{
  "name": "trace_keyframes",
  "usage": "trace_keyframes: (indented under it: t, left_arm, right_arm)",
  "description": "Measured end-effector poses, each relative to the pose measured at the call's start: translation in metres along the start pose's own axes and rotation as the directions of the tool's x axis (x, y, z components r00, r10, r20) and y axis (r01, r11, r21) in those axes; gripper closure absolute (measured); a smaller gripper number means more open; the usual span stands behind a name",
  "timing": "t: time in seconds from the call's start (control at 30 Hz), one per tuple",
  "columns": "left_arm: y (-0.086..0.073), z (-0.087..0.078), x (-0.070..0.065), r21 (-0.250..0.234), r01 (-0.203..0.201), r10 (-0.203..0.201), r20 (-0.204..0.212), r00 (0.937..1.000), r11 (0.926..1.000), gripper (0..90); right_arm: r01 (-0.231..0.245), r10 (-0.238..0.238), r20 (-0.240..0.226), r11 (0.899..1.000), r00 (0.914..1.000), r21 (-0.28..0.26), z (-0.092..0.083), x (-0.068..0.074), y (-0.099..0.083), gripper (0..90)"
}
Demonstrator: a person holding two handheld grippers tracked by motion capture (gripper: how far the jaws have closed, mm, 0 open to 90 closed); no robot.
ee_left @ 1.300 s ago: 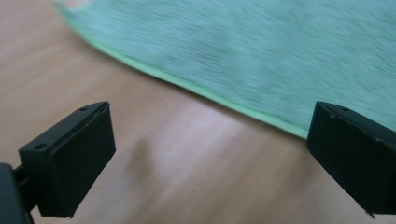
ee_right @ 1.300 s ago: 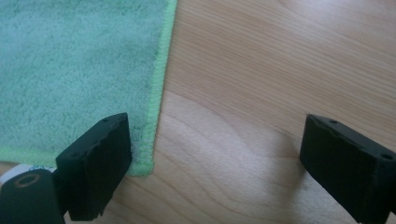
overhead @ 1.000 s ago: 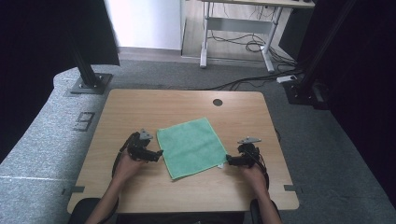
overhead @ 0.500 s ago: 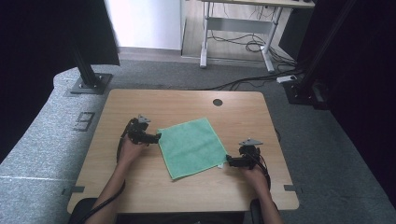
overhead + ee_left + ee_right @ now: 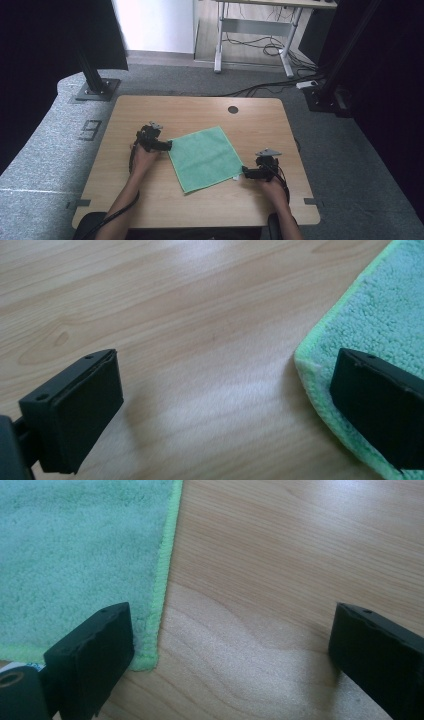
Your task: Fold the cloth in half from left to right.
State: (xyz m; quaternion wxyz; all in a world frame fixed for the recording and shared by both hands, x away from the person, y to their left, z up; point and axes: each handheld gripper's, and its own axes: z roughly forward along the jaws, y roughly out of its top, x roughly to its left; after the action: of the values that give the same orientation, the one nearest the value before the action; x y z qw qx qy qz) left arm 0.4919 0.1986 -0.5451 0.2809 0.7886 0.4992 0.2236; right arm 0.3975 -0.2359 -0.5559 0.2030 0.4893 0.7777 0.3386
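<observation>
A green cloth (image 5: 205,157) lies flat on the wooden table (image 5: 260,125), slightly rotated. My left gripper (image 5: 166,145) rests at the cloth's left corner, open. In the left gripper view one jaw hovers over the cloth (image 5: 380,325) corner and the other over bare wood, the left gripper (image 5: 225,405) empty. My right gripper (image 5: 246,172) sits at the cloth's near right corner, open. In the right gripper view the cloth (image 5: 80,555) corner lies beside the left jaw, and the right gripper (image 5: 230,655) holds nothing.
A round cable hole (image 5: 233,109) sits near the table's far edge. Black stand bases (image 5: 93,90) stand on the floor to the left and right of the table. A desk frame with cables (image 5: 260,40) is beyond. Bare wood surrounds the cloth.
My left gripper has moved away from me along the cloth's left edge to its left corner. My right gripper slid slightly nearer, settling at the near right corner.
</observation>
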Motion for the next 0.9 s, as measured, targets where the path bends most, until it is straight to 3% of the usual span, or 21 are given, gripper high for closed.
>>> trace_keyframes:
  t: [0.13,0.3,0.47,0.63,0.7,0.73,0.77,0.83,0.87,0.9]
  left_arm:
    - [-0.006,-0.006,0.004,0.004,-0.008,0.008,0.008,0.9999,1.0000,0.9]
    - [-0.022,-0.014,0.018,0.004,0.049,-0.049,0.059,0.9970,0.9988,0.9]
    - [-0.023,-0.016,0.017,-0.005,0.048,-0.048,0.064,0.9968,0.9988,4.2]
    - [-0.023,-0.016,0.017,-0.002,0.053,-0.053,0.066,0.9964,0.9986,4.0]
    - [-0.023,-0.015,0.018,0.000,0.050,-0.050,0.069,0.9964,0.9988,3.7]
    - [-0.023,-0.015,0.018,0.000,0.050,-0.050,0.069,0.9964,0.9988,3.6]
    - [-0.023,-0.015,0.018,-0.001,0.050,-0.050,0.070,0.9963,0.9987,3.6]
    - [-0.023,-0.015,0.018,0.000,0.050,-0.050,0.070,0.9963,0.9987,3.6]
    - [-0.023,-0.015,0.018,0.000,0.050,-0.050,0.070,0.9963,0.9987,3.6]
    - [-0.023,-0.015,0.018,-0.001,0.050,-0.050,0.070,0.9963,0.9987,3.6]
  right_arm:
    - [0.008,-0.008,-0.006,1.000,1.0000,0.006,0.000,0.003,0.000,4.4]
    - [0.031,-0.030,-0.028,0.999,0.9991,0.022,0.000,0.015,0.003,5.8]
    - [0.054,-0.053,-0.027,0.998,0.9982,0.034,0.000,0.019,0.006,5.3]
    - [0.100,-0.098,-0.093,0.995,0.9909,0.017,-0.005,0.029,0.013,5.3]
    - [0.138,-0.136,-0.160,0.990,0.9777,0.001,-0.006,0.041,0.019,5.3]
    - [0.138,-0.136,-0.160,0.990,0.9777,0.001,-0.006,0.041,0.019,5.3]
    - [0.176,-0.173,-0.195,0.984,0.9653,-0.004,-0.005,0.051,0.023,5.3]
    - [0.203,-0.200,-0.222,0.979,0.9544,-0.007,-0.005,0.061,0.026,5.6]
    - [0.203,-0.200,-0.222,0.979,0.9544,-0.007,-0.005,0.061,0.026,5.6]
    - [0.220,-0.215,-0.245,0.975,0.9452,-0.009,-0.004,0.070,0.027,5.8]
